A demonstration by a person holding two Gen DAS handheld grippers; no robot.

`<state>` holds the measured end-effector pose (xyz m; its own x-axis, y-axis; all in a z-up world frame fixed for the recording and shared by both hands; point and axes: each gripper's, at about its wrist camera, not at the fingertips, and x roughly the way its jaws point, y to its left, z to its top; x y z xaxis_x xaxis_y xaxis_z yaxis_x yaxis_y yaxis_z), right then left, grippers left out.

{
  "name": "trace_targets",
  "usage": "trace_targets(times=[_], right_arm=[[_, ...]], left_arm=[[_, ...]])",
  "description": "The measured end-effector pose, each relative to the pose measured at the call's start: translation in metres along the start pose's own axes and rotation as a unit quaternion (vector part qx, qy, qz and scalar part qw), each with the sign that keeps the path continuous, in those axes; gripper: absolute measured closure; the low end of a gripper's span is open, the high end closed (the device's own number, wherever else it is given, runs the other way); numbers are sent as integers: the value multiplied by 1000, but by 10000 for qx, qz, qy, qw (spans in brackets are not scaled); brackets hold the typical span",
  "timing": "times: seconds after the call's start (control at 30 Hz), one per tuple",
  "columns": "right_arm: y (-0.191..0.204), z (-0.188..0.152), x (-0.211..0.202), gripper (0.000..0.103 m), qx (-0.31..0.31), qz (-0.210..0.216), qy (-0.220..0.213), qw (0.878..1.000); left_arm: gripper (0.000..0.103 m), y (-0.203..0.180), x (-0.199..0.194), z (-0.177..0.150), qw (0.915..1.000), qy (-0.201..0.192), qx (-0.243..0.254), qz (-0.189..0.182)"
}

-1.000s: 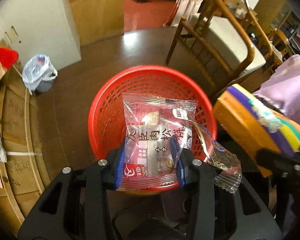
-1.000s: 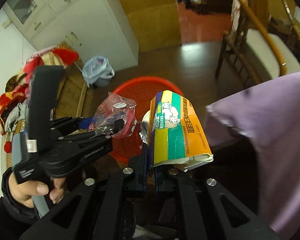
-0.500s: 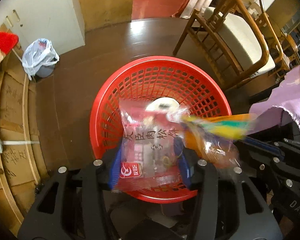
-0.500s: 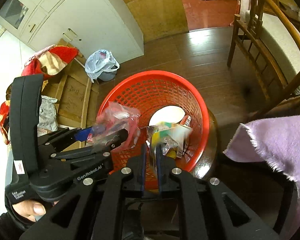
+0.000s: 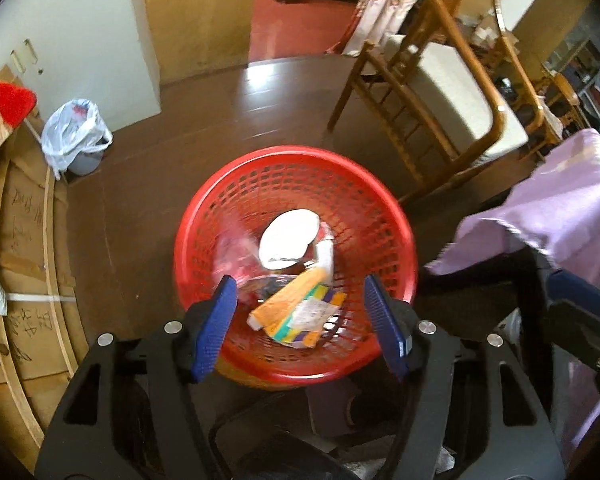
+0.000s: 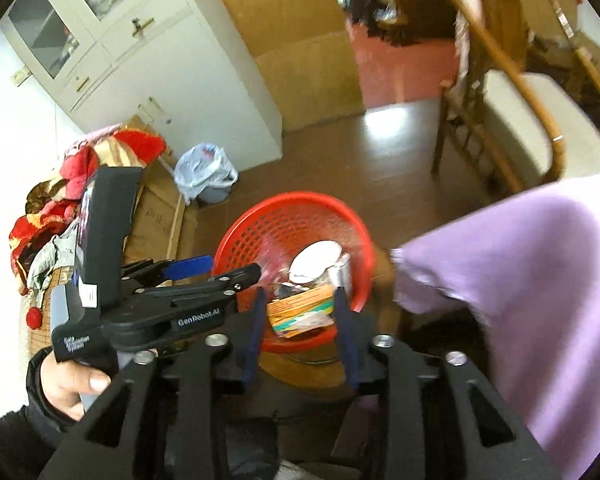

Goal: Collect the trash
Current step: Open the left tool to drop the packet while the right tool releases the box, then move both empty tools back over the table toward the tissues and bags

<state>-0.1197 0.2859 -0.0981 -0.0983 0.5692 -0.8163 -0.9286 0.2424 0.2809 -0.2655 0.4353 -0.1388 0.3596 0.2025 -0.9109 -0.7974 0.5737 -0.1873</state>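
Both tongs, left (image 5: 304, 316) and right (image 6: 300, 320), just opening, empty, above red basket (image 5: 396, 216); orange packet (image 5: 296, 308) and clear wrapper (image 5: 236, 256) lie inside, directly below, nearer left hand.

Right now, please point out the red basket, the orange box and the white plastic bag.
red basket (image 5: 396, 216): left wrist view, on its far right rim.
orange box (image 5: 288, 300): left wrist view, on its orange face, inside the basket.
white plastic bag (image 6: 204, 172): right wrist view, on its bulging middle.
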Motion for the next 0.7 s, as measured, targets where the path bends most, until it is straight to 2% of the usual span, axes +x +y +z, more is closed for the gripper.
trace_targets(times=[0.13, 0.2, 0.33, 0.5, 0.6, 0.7], right_arm=[[-16, -12, -51, 55, 129, -195, -420, 9988], [-31, -23, -83, 46, 275, -393, -690, 9965], [-60, -48, -139, 42, 551, -818, -1145, 9885], [-111, -90, -211, 36, 1206, -1411, -1752, 9669], [-142, -117, -245, 35, 1613, -1667, -2008, 9518], [-170, -146, -276, 35, 1967, -1928, -2210, 9356]], left_arm=[[35, -33, -25, -1, 9989, -253, 343, -205], [32, -49, -36, -2, 9976, -370, 503, -316], [28, -95, -61, -5, 9920, -591, 940, -595], [26, -158, -83, -16, 9801, -753, 1597, -903], [25, -200, -94, -28, 9707, -813, 2006, -1041], [25, -246, -105, -42, 9577, -823, 2458, -1248]])
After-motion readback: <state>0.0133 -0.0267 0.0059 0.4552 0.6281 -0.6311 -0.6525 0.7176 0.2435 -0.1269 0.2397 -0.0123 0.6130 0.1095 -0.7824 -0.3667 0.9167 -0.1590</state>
